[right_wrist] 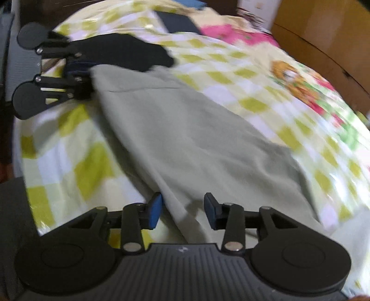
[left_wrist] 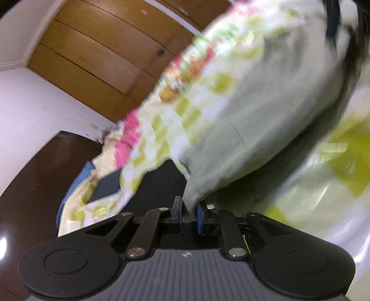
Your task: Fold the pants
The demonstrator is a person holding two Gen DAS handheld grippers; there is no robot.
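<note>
Pale grey-green pants (right_wrist: 189,139) lie stretched across a checked yellow-green bedspread (right_wrist: 69,162). My left gripper (left_wrist: 188,214) is shut on a hem corner of the pants (left_wrist: 242,129) and holds it lifted; it also shows in the right wrist view (right_wrist: 89,76) at the far left, pinching the cloth. My right gripper (right_wrist: 182,209) is open, its blue pads on either side of a raised fold at the near end of the pants. Both views are motion blurred.
The bedspread has pink and orange cartoon prints (right_wrist: 298,78). A dark flat item (right_wrist: 178,22) lies at the far end of the bed. Wooden wardrobe panels (left_wrist: 97,60) and a white wall (left_wrist: 30,108) stand beyond.
</note>
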